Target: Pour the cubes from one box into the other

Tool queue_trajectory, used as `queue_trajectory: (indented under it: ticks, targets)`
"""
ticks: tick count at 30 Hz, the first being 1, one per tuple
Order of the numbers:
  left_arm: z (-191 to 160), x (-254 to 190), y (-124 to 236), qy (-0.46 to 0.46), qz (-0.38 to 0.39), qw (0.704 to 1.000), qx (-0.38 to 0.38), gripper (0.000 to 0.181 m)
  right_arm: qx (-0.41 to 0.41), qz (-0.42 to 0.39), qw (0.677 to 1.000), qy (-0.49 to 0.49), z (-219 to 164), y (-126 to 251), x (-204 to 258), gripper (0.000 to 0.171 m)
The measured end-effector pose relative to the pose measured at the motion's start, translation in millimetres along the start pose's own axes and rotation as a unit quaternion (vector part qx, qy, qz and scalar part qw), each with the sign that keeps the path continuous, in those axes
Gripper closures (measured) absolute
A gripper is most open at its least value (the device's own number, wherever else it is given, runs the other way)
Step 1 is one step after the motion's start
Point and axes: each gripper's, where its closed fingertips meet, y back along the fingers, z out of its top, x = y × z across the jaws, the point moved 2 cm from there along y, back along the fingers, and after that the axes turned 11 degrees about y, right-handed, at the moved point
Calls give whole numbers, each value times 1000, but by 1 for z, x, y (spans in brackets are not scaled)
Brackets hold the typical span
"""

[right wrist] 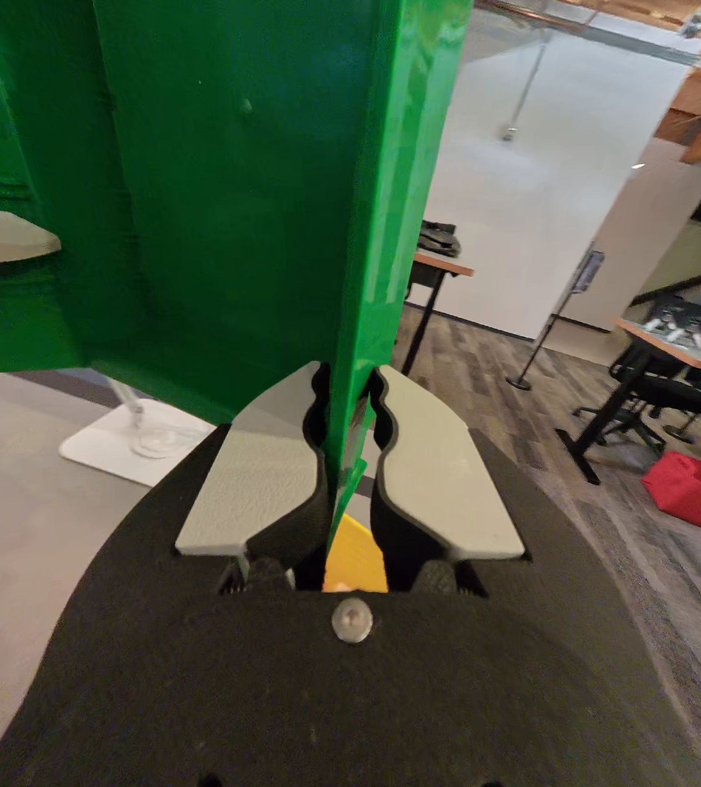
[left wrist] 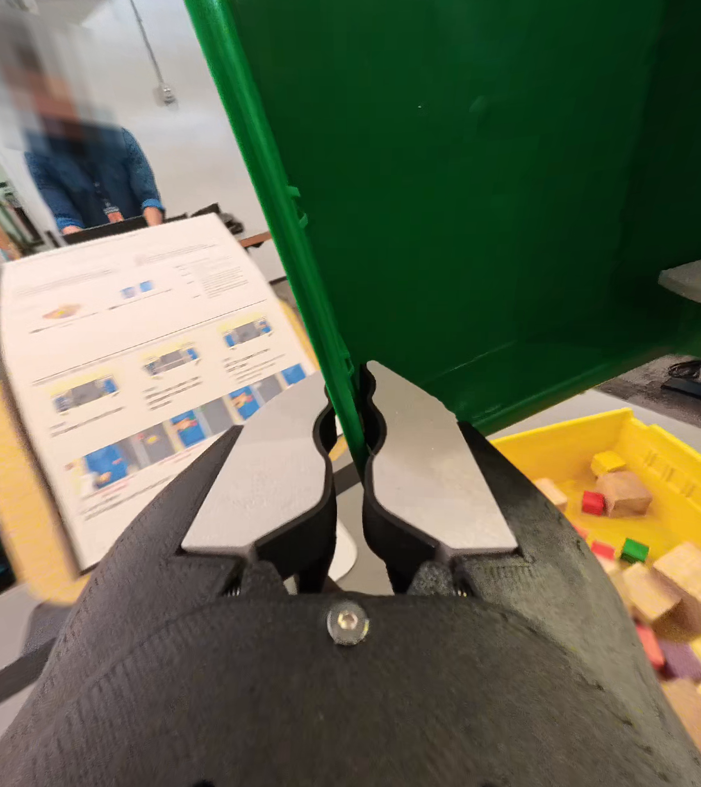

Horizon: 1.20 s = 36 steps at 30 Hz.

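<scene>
Both tools (left wrist: 351, 409) (right wrist: 346, 396) on green box (left wrist: 489, 191) walls, cubes (left wrist: 621, 494) partly cut off.

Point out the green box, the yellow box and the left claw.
green box (left wrist: 489, 191), left wrist view, on its inner wall.
yellow box (left wrist: 561, 443), left wrist view, on its far rim.
left claw (left wrist: 351, 396), left wrist view, between its fingertips, shut on the green wall.
</scene>
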Motion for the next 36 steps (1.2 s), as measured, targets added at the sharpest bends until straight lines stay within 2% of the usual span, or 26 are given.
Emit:
queue_trajectory:
  ticks: [3,6,12,16,20,25,30,32,34,36]
  targets:
    - [-1,44,47,-3,43,999,23,174,-4,47,998,-28,19,-12,58,158]
    - [-20,94,94,9,94,993,66,174,9,103,993,-49,26,-25,126,157]
    - [-88,184,188,54,192,964,175,174,75,240,963,-94,8,-51,270,158]
    - [-139,222,229,89,224,938,251,172,141,304,936,-104,-20,-62,345,159]
    - [-180,250,250,131,230,912,312,171,198,344,911,-108,-43,-67,395,157]
    - [-216,272,257,168,218,883,380,167,267,385,878,-101,-64,-75,429,155]
    - [-233,287,252,172,210,863,427,161,344,423,834,-87,-87,-80,455,148]
    - [-237,296,249,168,210,856,442,162,356,440,818,-101,-91,-79,464,145]
    - [-245,303,249,160,209,842,471,162,373,460,803,-70,-96,-73,473,137]
    - [-258,311,251,151,206,826,503,163,375,465,799,-69,-95,-74,479,134]
